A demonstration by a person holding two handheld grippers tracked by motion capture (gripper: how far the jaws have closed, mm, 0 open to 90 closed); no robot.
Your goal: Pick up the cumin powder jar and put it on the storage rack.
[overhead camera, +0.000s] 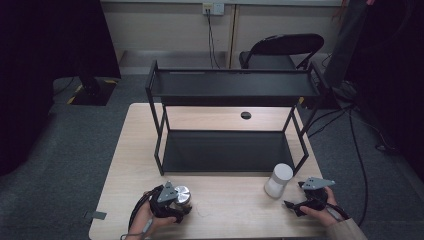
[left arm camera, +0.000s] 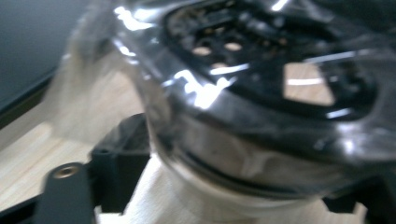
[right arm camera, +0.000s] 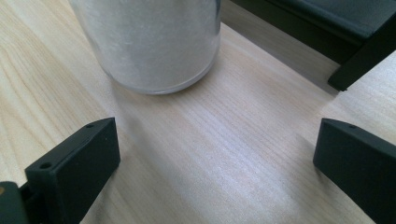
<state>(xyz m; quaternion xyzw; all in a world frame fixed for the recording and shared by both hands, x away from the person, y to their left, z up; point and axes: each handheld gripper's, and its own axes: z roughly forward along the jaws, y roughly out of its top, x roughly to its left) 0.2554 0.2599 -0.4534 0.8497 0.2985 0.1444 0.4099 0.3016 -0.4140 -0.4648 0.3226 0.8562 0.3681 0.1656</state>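
Left claw point(overhead camera: 184, 205) clamped on shiny-lidded jar point(overhead camera: 182, 196); right claw point(overhead camera: 295, 196) agape, empty; no legible labels.

The jar point(overhead camera: 182, 195) between the left tongs point(overhead camera: 181, 205) is looking like glossy metal; the table point(overhead camera: 230, 205) is showing matt pale wood.

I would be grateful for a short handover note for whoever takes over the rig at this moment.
Left gripper: jaws closed around the shiny-lidded jar near the table's front edge; the jar sits very close in the left gripper view, blurred.
Right gripper: open, holding nothing, resting on the table just short of the white jar, which stands upright in front of the black shelf rack.
Done: left grip taken, it seems.
Left: the white jar is not yet gripped; both rack shelves are bare, so likely both jars go there.
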